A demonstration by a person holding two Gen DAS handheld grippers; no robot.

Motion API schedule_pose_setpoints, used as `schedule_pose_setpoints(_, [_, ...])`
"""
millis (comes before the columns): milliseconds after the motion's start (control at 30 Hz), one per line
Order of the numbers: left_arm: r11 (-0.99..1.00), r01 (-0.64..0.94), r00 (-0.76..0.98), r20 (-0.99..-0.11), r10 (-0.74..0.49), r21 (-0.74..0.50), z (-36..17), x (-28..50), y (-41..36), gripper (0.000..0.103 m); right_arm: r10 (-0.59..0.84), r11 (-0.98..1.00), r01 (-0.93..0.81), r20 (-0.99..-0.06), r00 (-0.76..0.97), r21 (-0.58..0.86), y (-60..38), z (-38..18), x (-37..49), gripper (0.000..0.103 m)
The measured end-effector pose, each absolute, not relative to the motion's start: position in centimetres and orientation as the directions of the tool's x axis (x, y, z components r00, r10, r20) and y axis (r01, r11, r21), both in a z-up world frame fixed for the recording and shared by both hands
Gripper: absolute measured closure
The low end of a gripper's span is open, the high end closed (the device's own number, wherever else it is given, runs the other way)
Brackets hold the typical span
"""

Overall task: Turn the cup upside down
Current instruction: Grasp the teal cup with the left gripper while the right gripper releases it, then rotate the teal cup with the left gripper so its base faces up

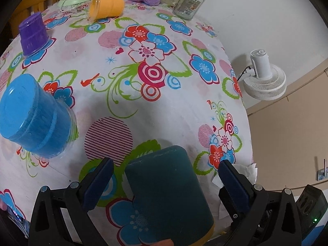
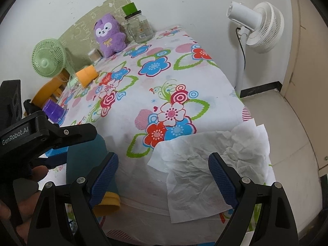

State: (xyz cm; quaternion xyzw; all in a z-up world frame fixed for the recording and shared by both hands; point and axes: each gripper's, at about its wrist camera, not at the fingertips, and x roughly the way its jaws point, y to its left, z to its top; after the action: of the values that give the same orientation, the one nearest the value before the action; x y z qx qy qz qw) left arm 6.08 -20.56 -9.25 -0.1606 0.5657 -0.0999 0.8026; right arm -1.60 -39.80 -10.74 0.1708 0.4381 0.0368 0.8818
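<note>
cup [image 1: 166, 192] rim cut off; left tongs [image 1: 164, 181] apart.

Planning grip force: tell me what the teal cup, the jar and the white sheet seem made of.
Teal cup: probably plastic with a matte, slightly fuzzy finish; no glare, yellow rim band.
Jar: clear glass, seemingly; see-through walls, printed label, dark lid.
White sheet: thin tissue or paper; crumpled, creased, slightly translucent.

The left gripper [image 2: 51, 160] body reads "GenRobot.AI" in pale letters.
</note>
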Motion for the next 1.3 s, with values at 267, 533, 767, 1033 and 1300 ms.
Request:
schedule_pose_setpoints(267, [0.930, -0.036, 0.313, -0.888, -0.336, -0.365, -10.0, 6.5, -20.5, 0.023, 0.214, 0.936, 0.092, -0.758, 0.616, 0.339, -40.2, -10.8, -1.9, 0.012])
schedule_pose_setpoints(533, [0.929, -0.028, 0.290, -0.893, -0.346, -0.369, -10.5, 6.3, -20.7, 0.030, 0.214, 0.935, 0.095, -0.757, 0.617, 0.342, -40.3, -10.8, -2.0, 0.012])
schedule_pose_setpoints(767, [0.927, -0.015, 0.316, -0.882, -0.350, -0.374, -9.5, 6.2, -20.4, 0.032, 0.212, 0.935, 0.095, -0.754, 0.622, 0.342, -40.3, -10.6, -2.2, 0.012])
schedule_pose_setpoints(1033, [0.929, 0.001, 0.403, -0.850, -0.339, -0.370, -6.7, 5.6, -19.3, 0.033, 0.217, 0.935, 0.086, -0.746, 0.630, 0.345, -39.9, -10.2, -2.3, 0.012])
schedule_pose_setpoints(1300, [0.936, 0.026, 0.462, -0.826, -0.322, -0.350, -4.9, 4.9, -18.8, 0.034, 0.219, 0.937, 0.075, -0.739, 0.637, 0.342, -39.5, -9.6, -2.5, 0.012])
